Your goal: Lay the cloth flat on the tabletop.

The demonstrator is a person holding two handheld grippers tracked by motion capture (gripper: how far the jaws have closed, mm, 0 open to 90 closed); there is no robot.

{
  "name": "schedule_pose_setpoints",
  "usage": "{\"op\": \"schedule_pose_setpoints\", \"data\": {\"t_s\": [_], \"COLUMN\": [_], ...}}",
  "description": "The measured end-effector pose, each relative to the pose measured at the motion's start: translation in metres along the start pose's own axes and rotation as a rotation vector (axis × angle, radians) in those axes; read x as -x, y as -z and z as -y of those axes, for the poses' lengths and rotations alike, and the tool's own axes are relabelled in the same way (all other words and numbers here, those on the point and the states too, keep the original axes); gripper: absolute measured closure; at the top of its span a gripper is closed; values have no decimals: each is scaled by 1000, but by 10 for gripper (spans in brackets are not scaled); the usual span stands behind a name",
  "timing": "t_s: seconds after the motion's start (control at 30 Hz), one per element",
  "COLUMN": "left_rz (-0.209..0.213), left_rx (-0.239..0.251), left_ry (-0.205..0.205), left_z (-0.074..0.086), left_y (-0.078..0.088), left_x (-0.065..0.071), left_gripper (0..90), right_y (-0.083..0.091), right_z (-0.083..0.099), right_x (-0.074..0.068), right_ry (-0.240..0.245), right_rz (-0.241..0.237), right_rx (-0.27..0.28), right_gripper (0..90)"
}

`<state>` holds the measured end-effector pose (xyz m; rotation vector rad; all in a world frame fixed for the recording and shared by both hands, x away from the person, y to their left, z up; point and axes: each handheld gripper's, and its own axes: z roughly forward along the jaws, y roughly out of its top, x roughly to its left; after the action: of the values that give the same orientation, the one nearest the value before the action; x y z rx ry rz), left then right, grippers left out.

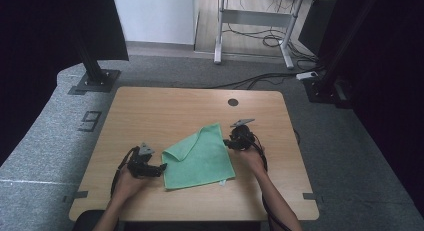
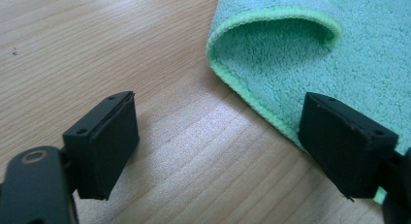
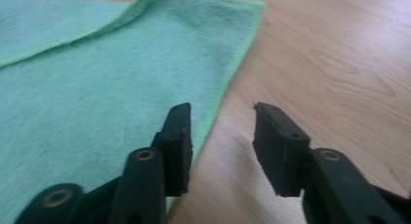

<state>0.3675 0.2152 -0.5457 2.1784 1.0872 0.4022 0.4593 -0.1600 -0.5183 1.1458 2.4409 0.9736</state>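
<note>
A green microfibre cloth (image 1: 200, 158) lies folded over on the wooden table (image 1: 165, 106), with one flap doubled back across its upper left. My left gripper (image 1: 162, 167) rests at the cloth's left corner. In the left gripper view its jaws (image 2: 215, 103) stand wide open, and the cloth's curled fold (image 2: 291, 54) lies just ahead, beside the right-hand pad. My right gripper (image 1: 227, 142) sits at the cloth's upper right edge. Its jaws (image 3: 221, 110) are open with bare wood between them, and the cloth's hem (image 3: 97, 88) runs under the left-hand pad.
A round black grommet (image 1: 233, 102) sits near the table's far edge. Behind the table, two black stand bases (image 1: 95, 81) rest on grey carpet. Farther back are a desk frame (image 1: 220, 36) and loose cables (image 1: 260, 81).
</note>
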Motion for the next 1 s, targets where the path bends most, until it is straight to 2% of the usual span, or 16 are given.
{"op": "schedule_pose_setpoints", "data": {"t_s": [0.13,0.27,0.37,0.47,0.63,0.8,0.83,0.87,1.0], "left_rz": [9,8,35,59,106,134,132,127,101], "left_rx": [-7,20,62,91,108,83,70,54,-21], "left_ry": [-17,-42,-45,-70,-114,-134,-138,-144,-165], "left_z": [-4,-10,-18,-28,-45,-53,-53,-53,-47], "left_y": [3,9,14,16,12,-2,-6,-10,-25], "left_x": [2,6,9,16,29,37,38,39,40], "left_gripper": [243,275,315,349,418,489,510,520,583], "right_y": [1,-1,-1,1,3,2,0,0,-1], "right_z": [4,13,21,27,33,40,42,44,47], "right_x": [-13,-25,-32,-38,-52,-64,-65,-65,-65], "right_ry": [39,57,62,77,127,186,193,205,203], "right_rz": [-29,-70,-108,-127,-153,-167,-165,-162,-184], "right_rx": [13,26,32,40,50,40,33,50,69], "right_gripper": [457,455,462,458,440,406,393,385,332]}}
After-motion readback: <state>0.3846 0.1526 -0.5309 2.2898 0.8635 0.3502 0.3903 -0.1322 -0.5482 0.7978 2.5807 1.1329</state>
